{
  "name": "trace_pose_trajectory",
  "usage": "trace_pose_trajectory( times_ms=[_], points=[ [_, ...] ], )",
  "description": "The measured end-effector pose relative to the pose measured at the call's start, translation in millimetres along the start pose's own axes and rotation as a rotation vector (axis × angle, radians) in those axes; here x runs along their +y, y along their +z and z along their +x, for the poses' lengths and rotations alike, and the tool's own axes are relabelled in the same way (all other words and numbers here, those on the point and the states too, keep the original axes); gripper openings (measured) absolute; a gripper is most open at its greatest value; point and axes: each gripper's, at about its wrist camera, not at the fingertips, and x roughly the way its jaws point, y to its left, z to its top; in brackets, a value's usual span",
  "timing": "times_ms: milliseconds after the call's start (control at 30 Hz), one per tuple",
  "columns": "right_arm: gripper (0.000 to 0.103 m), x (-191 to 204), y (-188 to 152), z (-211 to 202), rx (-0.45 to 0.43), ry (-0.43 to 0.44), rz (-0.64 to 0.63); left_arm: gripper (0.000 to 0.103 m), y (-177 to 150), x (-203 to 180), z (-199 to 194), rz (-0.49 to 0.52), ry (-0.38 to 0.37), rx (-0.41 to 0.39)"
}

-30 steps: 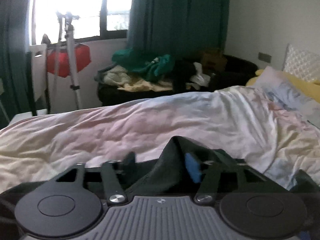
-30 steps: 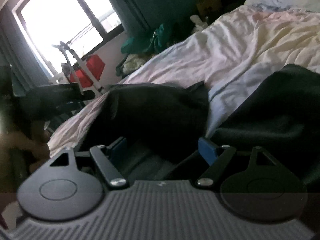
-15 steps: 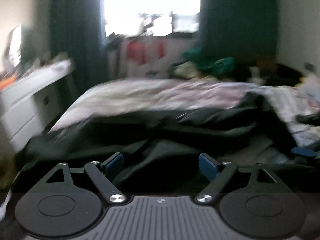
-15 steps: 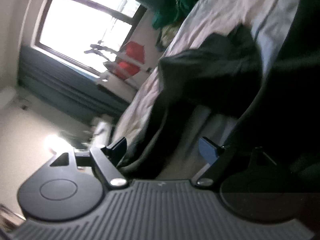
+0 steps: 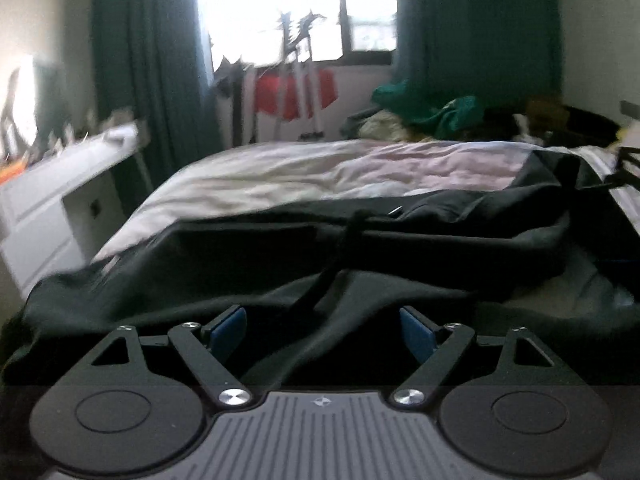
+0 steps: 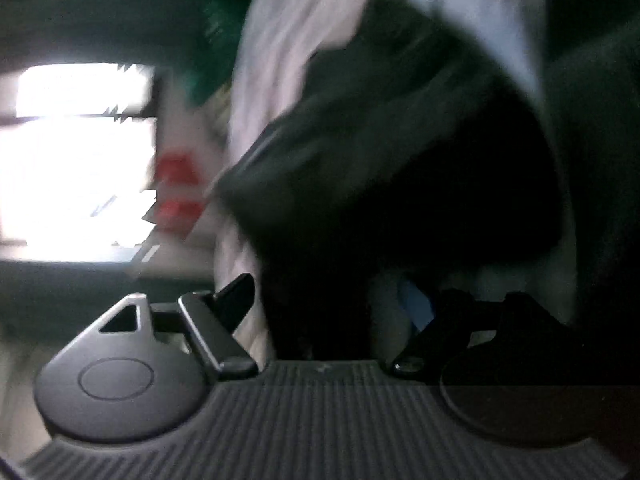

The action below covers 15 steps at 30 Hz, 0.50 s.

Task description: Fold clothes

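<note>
Bedroom, bed [image 5: 280, 176] carrying the load. Left view: dark garment [image 5: 360, 264] sprawled unfolded along bed's near edge, left tongs [image 5: 322, 330] open over it, gripping nothing. Right view, blurred: right tongs [image 6: 324, 304] closing, cloth between them, not pinched. We judge folding barely begun.

A home bedroom: a rumpled bed [image 5: 304, 176], green curtains [image 5: 144, 60] and a bright window [image 5: 280, 8].

Two grippers, both tipped down a bit

The left gripper [image 5: 322, 330] has its blue pads [image 5: 228, 328] wide apart, not pressing on anything. The right gripper [image 6: 332, 300] is rolled onto its side, and its jaws are closing with dark cloth between them; the view is blurry.
</note>
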Motion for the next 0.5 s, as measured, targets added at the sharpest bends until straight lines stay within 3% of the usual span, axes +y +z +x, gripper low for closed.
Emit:
trace_pose_trajectory(
  times_ms=[33, 133, 167, 200, 233, 300, 500],
  points=[
    [0.075, 1, 4, 3, -0.037, -0.009, 0.018, 0.081, -1, -4, 5, 0.016, -0.009, -0.008],
    [0.057, 18, 15, -1, -0.179, -0.035, -0.01, 0.068, -3, -5, 18, 0.027, -0.008, 0.002],
    [0.04, 27, 18, -1, -0.209, -0.054, -0.05, 0.064, -4, -2, 21, 0.009, -0.004, 0.0],
    [0.031, 36, 21, -2, -0.233, -0.08, -0.094, 0.049, -3, 4, 22, -0.034, -0.015, 0.006],
    [0.028, 43, 25, -4, -0.253, -0.104, -0.129, 0.027, -2, 9, 23, -0.081, -0.028, 0.014],
    [0.02, 59, 33, -8, -0.287, -0.132, -0.198, 0.008, -1, 21, 19, -0.166, -0.041, 0.0],
    [0.015, 127, 58, -31, -0.3, -0.138, -0.464, 0.002, 11, 57, -10, -0.397, -0.172, -0.083]
  ],
)
